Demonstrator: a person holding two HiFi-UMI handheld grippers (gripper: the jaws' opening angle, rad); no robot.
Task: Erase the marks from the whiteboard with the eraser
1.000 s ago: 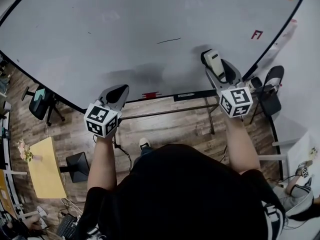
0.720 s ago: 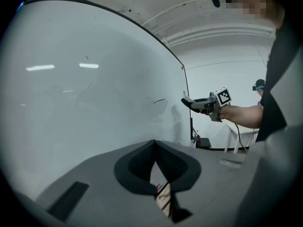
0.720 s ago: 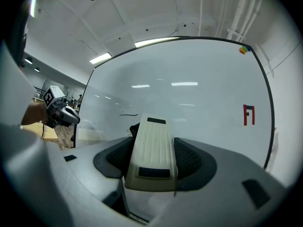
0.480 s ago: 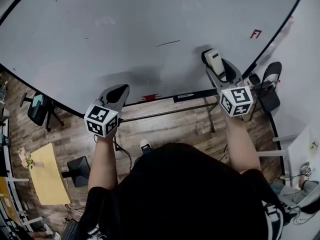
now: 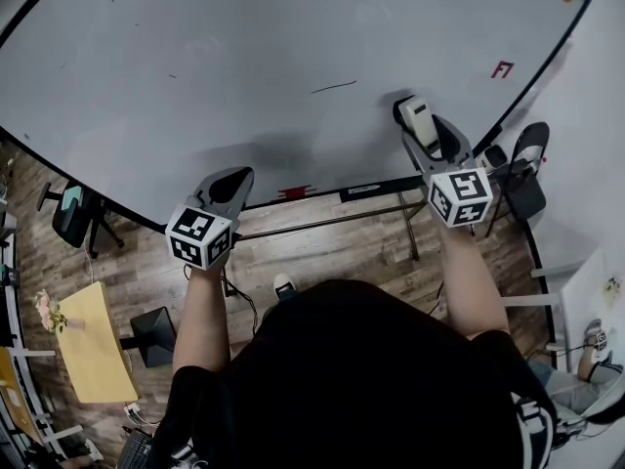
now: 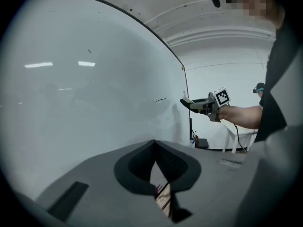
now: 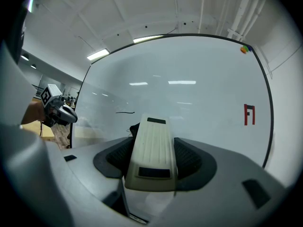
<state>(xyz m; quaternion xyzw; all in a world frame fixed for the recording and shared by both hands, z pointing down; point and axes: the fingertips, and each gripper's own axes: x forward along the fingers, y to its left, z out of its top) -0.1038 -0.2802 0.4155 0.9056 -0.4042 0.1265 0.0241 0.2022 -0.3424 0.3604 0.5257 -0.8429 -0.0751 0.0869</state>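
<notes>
While we are facing the whiteboard (image 5: 244, 57), both our bare forearms are reaching forward and slightly apart. We are raising the right gripper (image 5: 419, 125) over the board's lower right part, its marker cube sitting at the wrist end and its nose pointing at the surface. Its jaws are clamping a cream eraser (image 7: 153, 148) by its long sides, and the eraser is jutting out past the pads toward the board. We cannot tell whether it is touching. A thin black stroke (image 5: 334, 86) is lying up and to the left of the eraser, well apart from it, and a small red mark (image 5: 502, 68) is showing off to the right. We are holding the left gripper (image 5: 232, 178) lower, at the board's bottom edge, with its jaws meeting at the tips and gripping nothing.
</notes>
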